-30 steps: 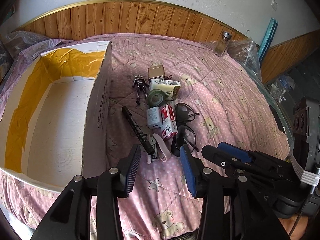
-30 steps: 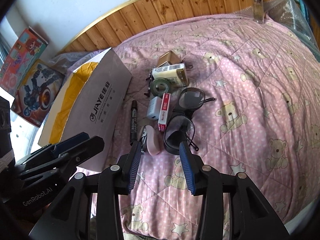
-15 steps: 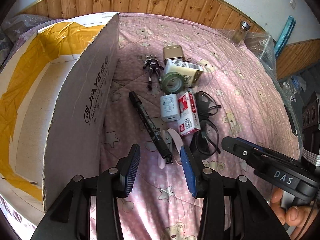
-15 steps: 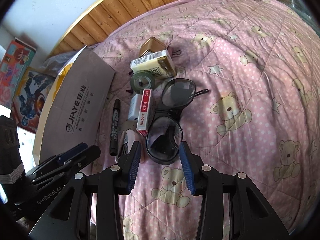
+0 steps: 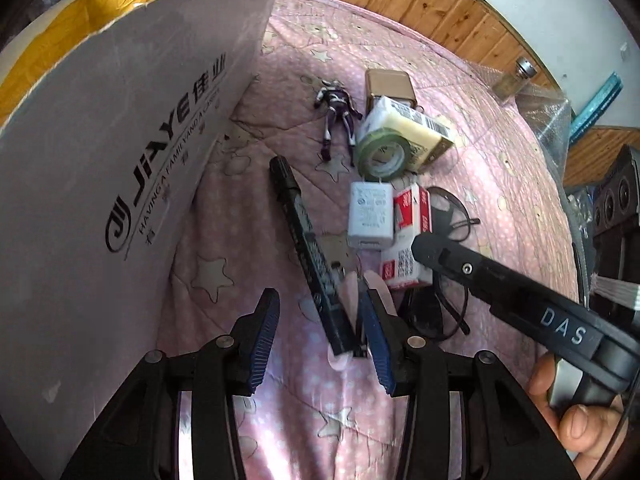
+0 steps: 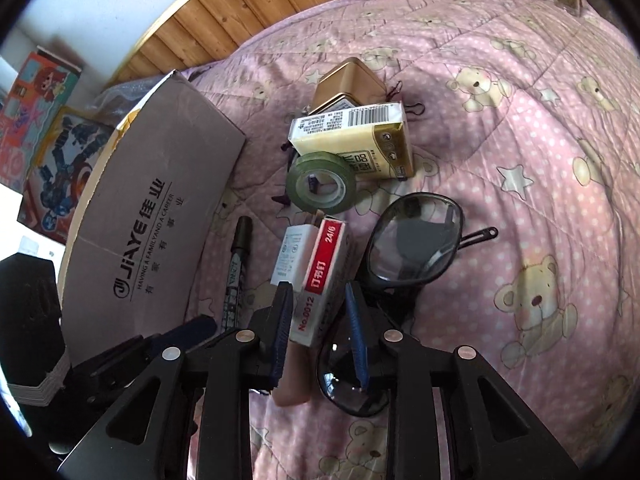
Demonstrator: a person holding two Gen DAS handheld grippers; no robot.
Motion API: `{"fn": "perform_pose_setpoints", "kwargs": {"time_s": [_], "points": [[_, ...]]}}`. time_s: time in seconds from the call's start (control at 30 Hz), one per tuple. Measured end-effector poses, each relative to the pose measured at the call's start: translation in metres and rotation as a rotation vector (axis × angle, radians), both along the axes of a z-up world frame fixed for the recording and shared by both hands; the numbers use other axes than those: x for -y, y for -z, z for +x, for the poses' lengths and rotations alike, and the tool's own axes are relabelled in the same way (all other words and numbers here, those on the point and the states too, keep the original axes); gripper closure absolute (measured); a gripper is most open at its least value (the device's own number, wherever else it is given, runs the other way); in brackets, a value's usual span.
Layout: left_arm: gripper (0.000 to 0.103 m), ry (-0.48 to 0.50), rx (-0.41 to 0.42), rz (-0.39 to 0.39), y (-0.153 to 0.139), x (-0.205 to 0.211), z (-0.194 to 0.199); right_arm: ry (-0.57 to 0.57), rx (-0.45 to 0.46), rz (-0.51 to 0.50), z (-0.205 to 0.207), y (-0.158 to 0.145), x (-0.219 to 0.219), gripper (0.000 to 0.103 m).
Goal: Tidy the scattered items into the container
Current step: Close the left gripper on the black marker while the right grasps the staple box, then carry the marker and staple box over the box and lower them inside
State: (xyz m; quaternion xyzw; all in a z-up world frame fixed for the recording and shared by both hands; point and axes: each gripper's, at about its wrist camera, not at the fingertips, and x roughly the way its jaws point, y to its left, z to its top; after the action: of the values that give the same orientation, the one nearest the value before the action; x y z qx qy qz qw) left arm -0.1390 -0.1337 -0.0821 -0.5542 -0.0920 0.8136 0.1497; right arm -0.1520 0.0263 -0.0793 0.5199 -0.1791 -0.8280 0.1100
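Both grippers have dropped low over the pile on the bed, open fingers round the stiff black marker [image 5: 310, 258] and the light staple box [image 6: 320, 284], best pinched mid-body.

Both grippers were black plastic with ribbed blue pads [image 5: 262, 344] and round silver screws [image 6: 389, 335] at the finger joints. The right gripper [image 5: 520, 300] carried white "DAS" lettering, and a bare hand [image 5: 576, 412] held its handle.
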Motion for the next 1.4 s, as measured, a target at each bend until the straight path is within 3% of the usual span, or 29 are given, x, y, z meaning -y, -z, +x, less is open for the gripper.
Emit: {"fn": "perform_pose_setpoints", "kwargs": {"time_s": [0.2, 0.53, 0.57, 0.6, 0.63, 0.7, 0.97, 1.2, 1.4], "points": [[0.053, -0.016, 0.023, -0.028, 0.016, -0.006, -0.023, -0.052, 0.05, 0.02, -0.021, 0.007, 0.0, 0.076], [0.053, -0.002, -0.006, -0.023, 0.014, 0.002, -0.026, -0.075, 0.134, 0.077, -0.034, 0.015, 0.005, 0.084], [0.058, 0.003, -0.011, -0.025, 0.013, 0.001, -0.026, -0.075, 0.135, 0.067, -0.035, 0.017, 0.003, 0.087], [0.073, 0.002, -0.014, -0.03, 0.014, 0.003, -0.026, -0.072, 0.134, 0.057, -0.034, 0.018, 0.003, 0.088], [0.08, 0.001, -0.019, -0.039, 0.014, 0.006, -0.027, -0.065, 0.129, 0.049, -0.033, 0.017, 0.001, 0.088], [0.088, 0.004, -0.012, -0.021, 0.013, 0.011, -0.027, -0.047, 0.114, -0.005, -0.028, 0.013, -0.003, 0.088], [0.089, 0.016, -0.027, -0.01, -0.002, 0.018, -0.008, 0.003, 0.054, -0.041, -0.005, -0.014, -0.008, 0.088], [0.089, 0.041, -0.102, -0.054, -0.038, 0.016, 0.016, 0.021, 0.017, -0.027, 0.015, -0.039, -0.01, 0.088], [0.089, 0.055, -0.169, -0.043, -0.059, 0.004, 0.013, 0.014, -0.025, -0.01, 0.026, -0.063, -0.002, 0.088]]}}
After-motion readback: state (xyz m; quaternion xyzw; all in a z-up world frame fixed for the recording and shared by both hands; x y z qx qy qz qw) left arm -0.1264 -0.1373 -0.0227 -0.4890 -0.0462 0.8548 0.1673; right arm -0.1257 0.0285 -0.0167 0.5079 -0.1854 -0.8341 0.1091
